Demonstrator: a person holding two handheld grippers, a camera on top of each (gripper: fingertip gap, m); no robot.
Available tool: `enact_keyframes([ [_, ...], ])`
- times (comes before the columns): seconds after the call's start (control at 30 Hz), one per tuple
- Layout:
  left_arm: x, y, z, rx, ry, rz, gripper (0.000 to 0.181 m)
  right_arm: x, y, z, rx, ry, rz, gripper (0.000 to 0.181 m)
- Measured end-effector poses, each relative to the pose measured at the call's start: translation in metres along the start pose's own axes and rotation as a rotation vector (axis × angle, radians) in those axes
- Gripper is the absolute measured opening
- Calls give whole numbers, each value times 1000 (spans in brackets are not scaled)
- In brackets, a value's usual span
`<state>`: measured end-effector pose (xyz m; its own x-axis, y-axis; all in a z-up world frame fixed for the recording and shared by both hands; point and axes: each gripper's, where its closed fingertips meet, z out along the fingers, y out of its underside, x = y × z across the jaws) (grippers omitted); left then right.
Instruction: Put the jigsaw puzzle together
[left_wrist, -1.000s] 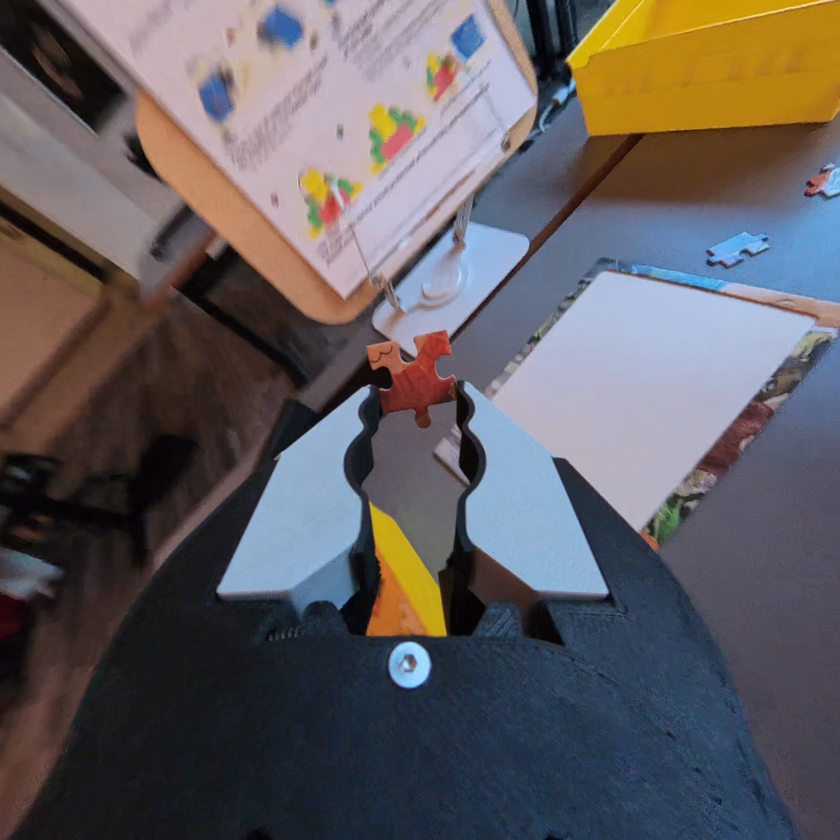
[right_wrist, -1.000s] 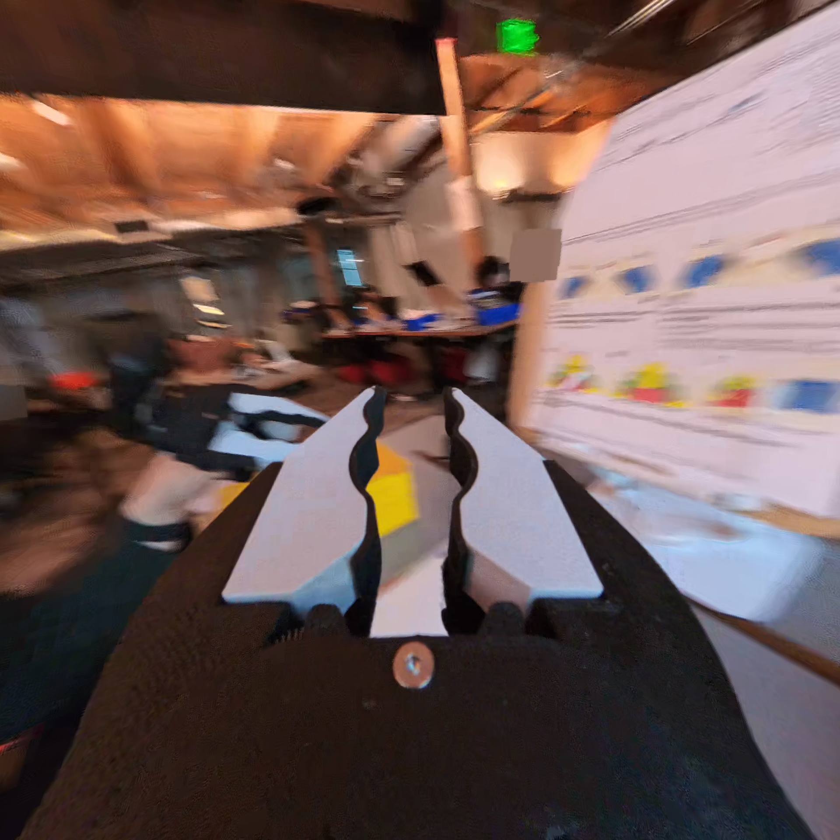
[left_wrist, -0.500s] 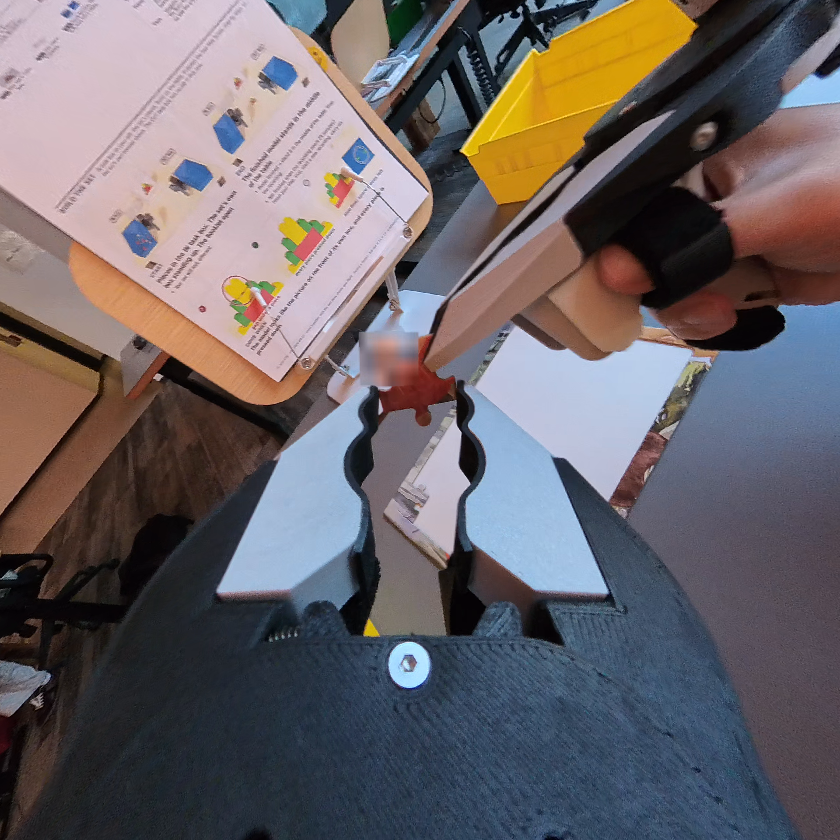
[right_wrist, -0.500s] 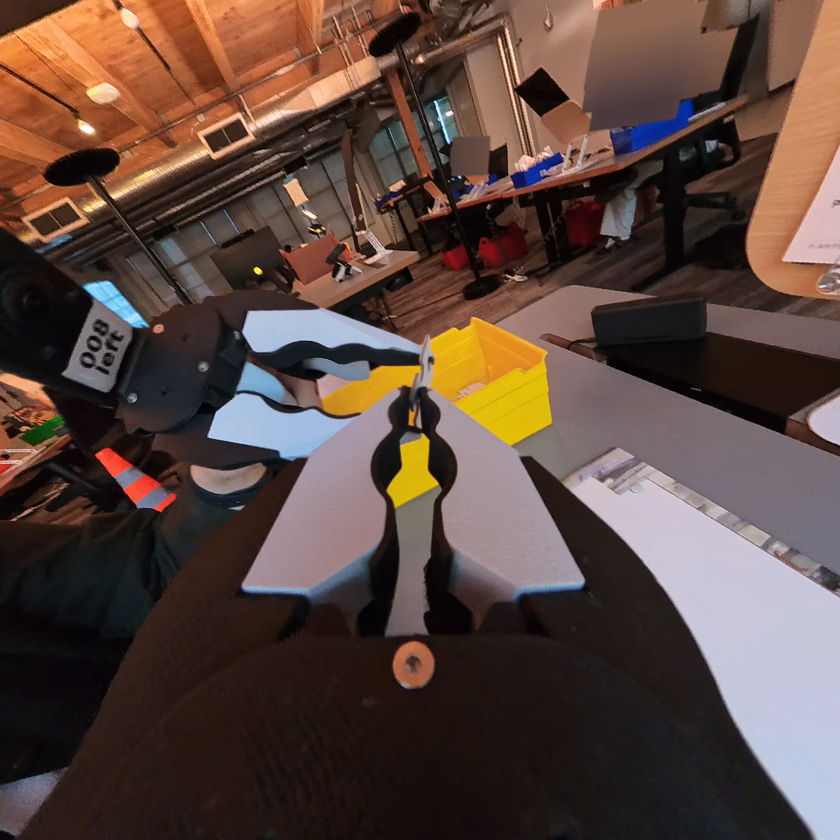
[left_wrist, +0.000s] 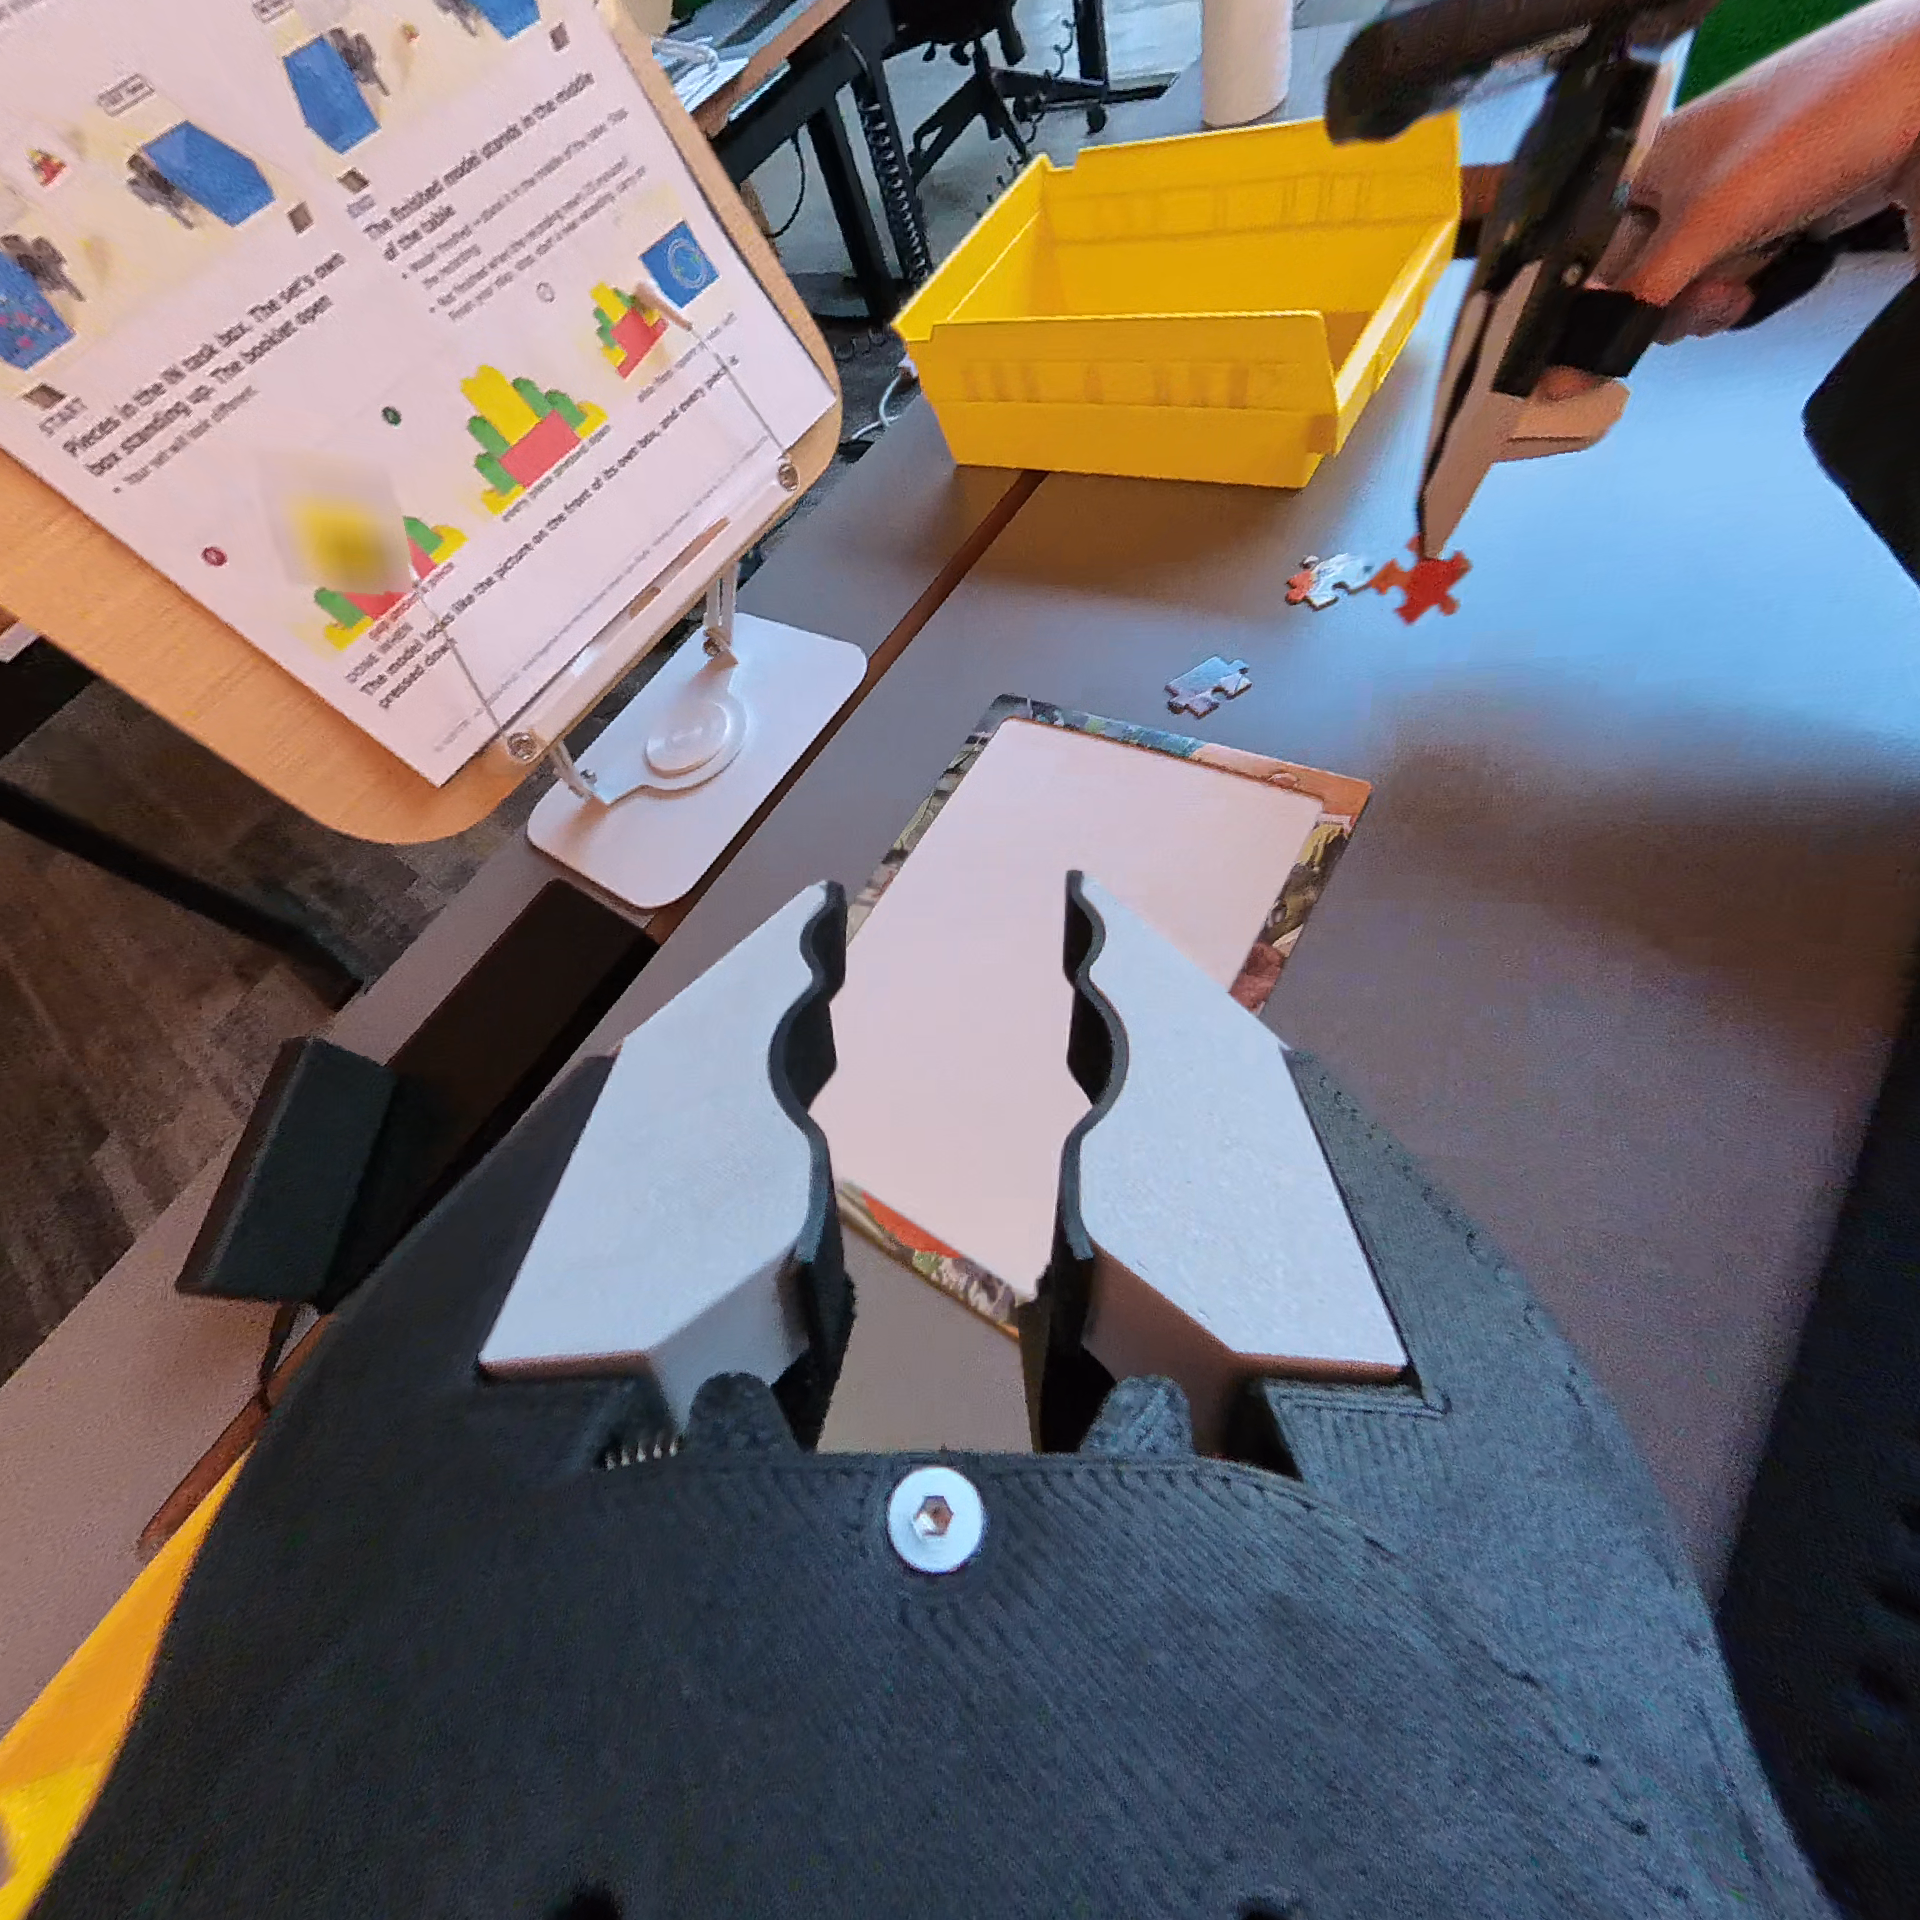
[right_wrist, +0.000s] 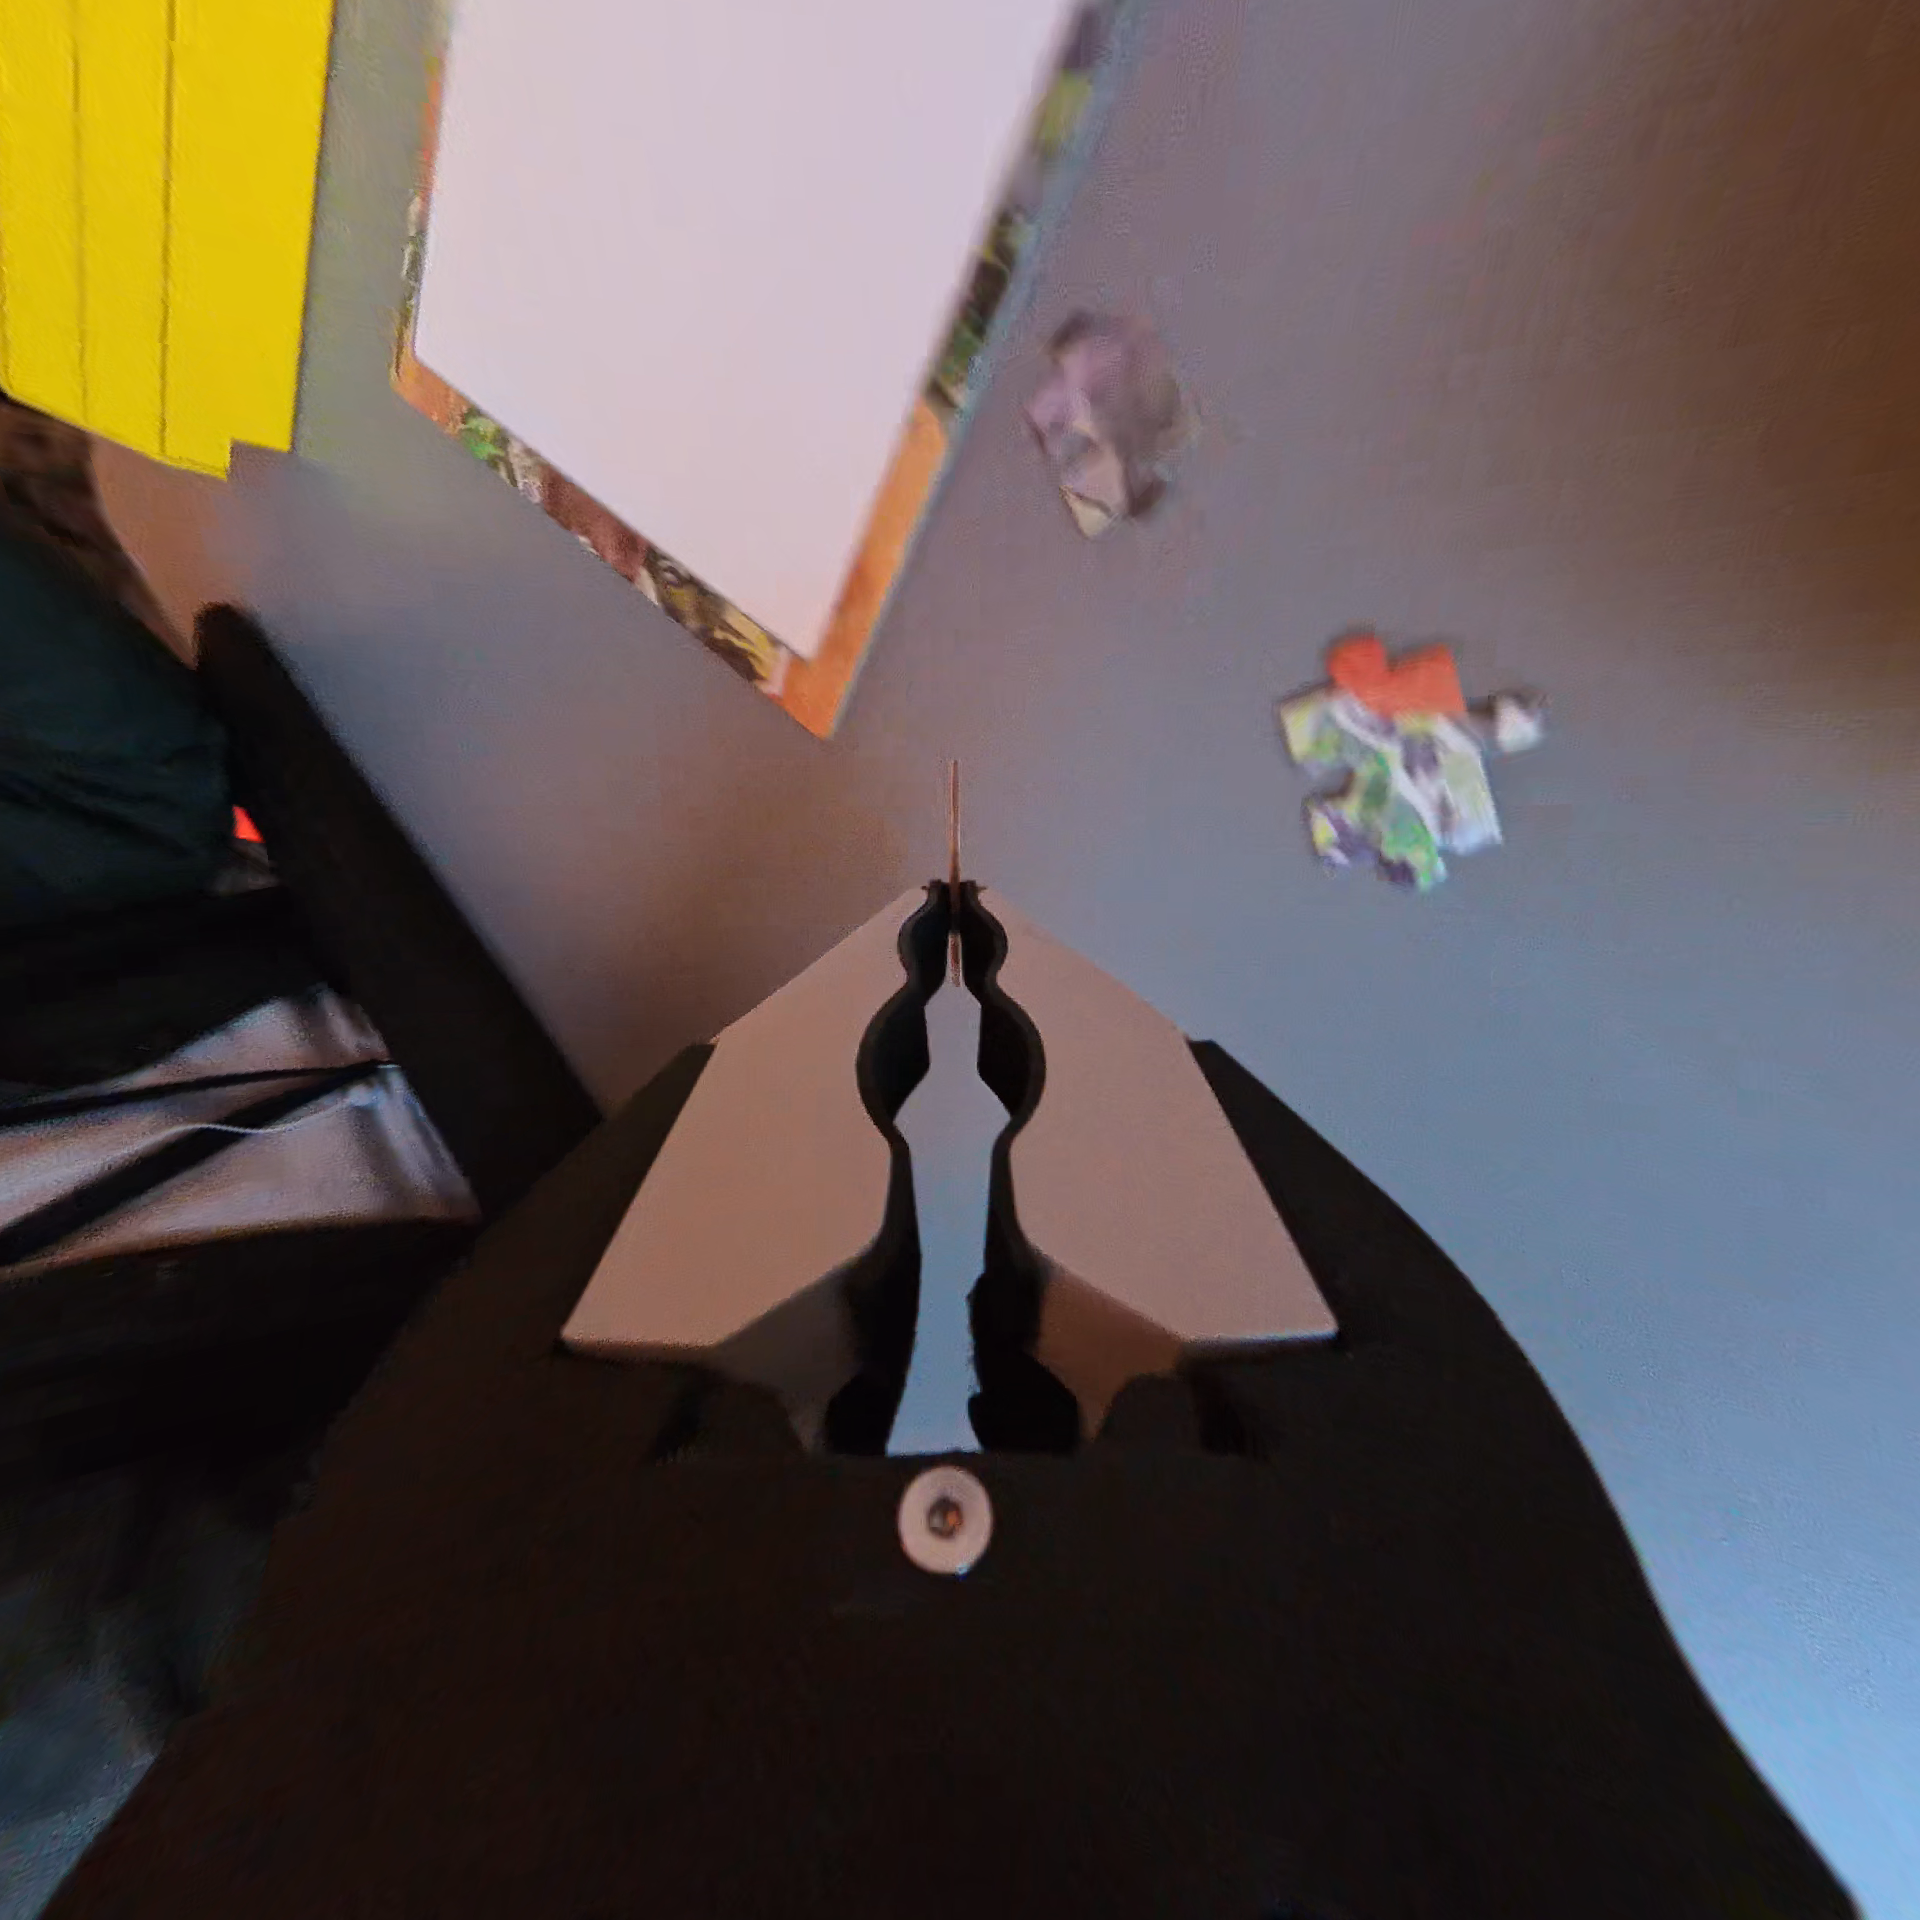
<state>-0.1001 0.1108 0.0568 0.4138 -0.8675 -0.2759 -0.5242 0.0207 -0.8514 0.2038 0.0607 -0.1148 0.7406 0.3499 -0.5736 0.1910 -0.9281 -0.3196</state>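
Left gripper (left_wrist: 948, 904): jaws apart, nothing between them, held over the near end of the puzzle tray (left_wrist: 1060, 831), whose pale bed lies bare inside a printed picture border. Right gripper (right_wrist: 954, 889): jaws closed on a red puzzle piece (left_wrist: 1425, 584), seen edge-on as a thin sliver in the right wrist view; in the left wrist view the piece hangs from the tips just above the grey table (left_wrist: 1558, 935), close beside a multicoloured loose piece (left_wrist: 1328, 578). A grey-blue loose piece (left_wrist: 1207, 686) lies just off the tray's far end. Open room: a broad bare stretch of table runs right of the tray; the tray's right edge and far corner are unobstructed. Yellow bin (left_wrist: 1195, 312): at the table's far side, well apart from the tray. Left of the tray, a white stand base (left_wrist: 707, 769) sits close to the table's seam and carries a wooden board (left_wrist: 312, 758) with a printed instruction sheet (left_wrist: 395, 312); its print shows black text lines and coloured block pictures, partly blurred. A black block (left_wrist: 301, 1174) sits at the left table edge.
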Motion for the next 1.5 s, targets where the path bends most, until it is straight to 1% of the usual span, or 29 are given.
enact_keyframes([
  [0.07,-4,2,-4,-5,-4,-9,40,17,12,4,-1,-55,87,1],
  [0.13,-8,3,-7,-6,-9,-15,39,34,23,7,-19,-48,135,2],
  [0.2,-10,4,-9,-11,-14,-20,39,38,24,8,-6,-77,160,3],
  [0.3,-13,6,-11,-22,-22,-34,37,60,28,5,8,17,158,11],
  [0.37,-13,6,-12,-23,-20,-39,38,65,24,-2,52,36,157,17],
  [0.47,-15,7,-14,-23,-25,-44,38,71,17,-15,110,106,124,19],
  [0.53,-18,7,-16,-26,-33,-48,38,72,8,-27,162,158,104,22],
  [0.6,-24,9,-22,-32,-56,-50,38,77,-3,-46,228,262,78,23],
  [0.67,-39,12,-33,-35,-113,-60,38,69,-24,-74,355,347,11,22],
  [0.73,-61,18,-51,-38,-195,-97,38,55,-48,-111,519,459,-87,25],
  [0.77,-77,26,-62,-57,-256,-128,37,46,-58,-130,602,524,-135,25],
  [0.8,-95,39,-74,-98,-333,-171,35,37,-66,-149,679,581,-175,25],
  [0.87,-133,84,-104,-247,-514,-299,34,17,-78,-185,831,703,-256,26],
  [0.9,-148,108,-118,-317,-573,-365,36,6,-83,-206,924,789,-314,27],
  [0.93,-158,130,-127,-361,-594,-438,38,-7,-87,-227,1029,876,-373,27],
  [0.97,-163,149,-132,-388,-582,-523,39,-21,-88,-245,1135,944,-421,26],
  [1.03,-169,184,-136,-419,-526,-703,46,-47,-89,-265,1296,992,-497,26],
  [1.07,-168,201,-135,-439,-485,-786,47,-57,-90,-270,1344,983,-517,26],
  [1.13,-161,231,-130,-479,-390,-930,45,-66,-93,-271,1390,946,-516,25],
  [1.23,-159,268,-121,-534,-311,-1076,46,-71,-102,-260,1394,855,-519,26],
  [1.33,-153,284,-105,-587,-239,-1092,43,-69,-109,-251,1372,837,-516,26],
  [1.43,-139,300,-90,-718,-198,-1056,48,-70,-114,-244,1355,830,-523,26],
  [1.5,-138,308,-80,-781,-209,-1007,48,-73,-116,-241,1353,819,-531,26],
])
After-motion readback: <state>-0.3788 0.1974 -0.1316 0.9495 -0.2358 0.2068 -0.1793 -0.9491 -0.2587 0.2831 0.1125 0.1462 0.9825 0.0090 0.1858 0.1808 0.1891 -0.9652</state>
